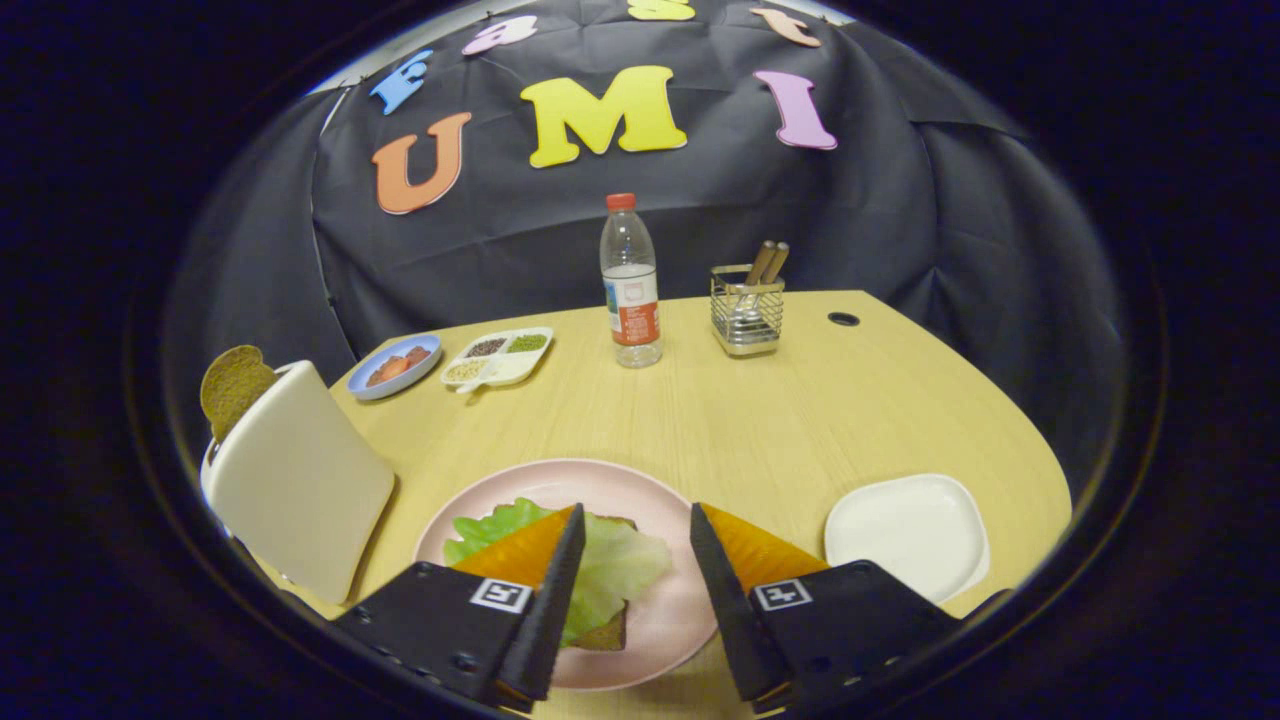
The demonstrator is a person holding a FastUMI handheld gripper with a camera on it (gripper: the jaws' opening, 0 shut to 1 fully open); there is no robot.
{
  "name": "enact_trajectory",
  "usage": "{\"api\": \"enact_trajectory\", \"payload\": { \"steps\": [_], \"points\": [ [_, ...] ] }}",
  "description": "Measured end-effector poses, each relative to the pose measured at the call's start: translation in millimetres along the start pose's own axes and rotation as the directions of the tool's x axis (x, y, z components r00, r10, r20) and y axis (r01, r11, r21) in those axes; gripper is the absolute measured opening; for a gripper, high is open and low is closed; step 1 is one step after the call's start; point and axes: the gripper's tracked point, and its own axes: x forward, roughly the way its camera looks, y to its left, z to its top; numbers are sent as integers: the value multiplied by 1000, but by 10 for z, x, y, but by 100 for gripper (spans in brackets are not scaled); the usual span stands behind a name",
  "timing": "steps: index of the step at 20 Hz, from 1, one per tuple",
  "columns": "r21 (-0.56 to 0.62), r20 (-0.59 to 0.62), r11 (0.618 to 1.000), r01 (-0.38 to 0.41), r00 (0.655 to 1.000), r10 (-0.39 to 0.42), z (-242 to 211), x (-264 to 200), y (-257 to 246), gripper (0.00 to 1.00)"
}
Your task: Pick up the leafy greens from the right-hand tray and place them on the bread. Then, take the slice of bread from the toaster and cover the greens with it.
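1. The gripper [634,520] has its jaws spread wide and empty, hovering over the pink plate [640,485].
2. Far left, a white toaster [300,480] holds a brown bread slice [235,385] poking up.
3. Between the jaws, pale leafy greens [610,565] lie ruffled on the bread [605,635] on the plate.
4. Right, an empty white tray [910,530] sits on the wooden desk [780,420]; a water bottle [630,285] stands beyond.

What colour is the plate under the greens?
Pale pink plate, seen in the gripper view.
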Motion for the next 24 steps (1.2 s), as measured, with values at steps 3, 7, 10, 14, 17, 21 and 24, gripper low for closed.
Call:
{"api": "enact_trajectory", "payload": {
  "steps": [3, 7, 10, 14, 17, 21, 24],
  "points": [
    [-14, 35, 999, 30, 999, -30, 137, -229, -55, 91],
    [-1, 95, 999, 41, 995, -41, 370, -612, -60, 93],
    [-2, 122, 1000, 24, 992, -24, 535, -885, 68, 95],
    [-28, 172, 999, -25, 985, 29, 847, -1162, 502, 96],
    [-53, 186, 996, -71, 979, 79, 1006, -1277, 975, 96],
    [-106, 190, 989, -105, 974, 124, 1084, -1303, 1587, 96],
    [-137, 177, 981, -139, 971, 163, 1075, -1293, 2014, 96]
  ]
}}
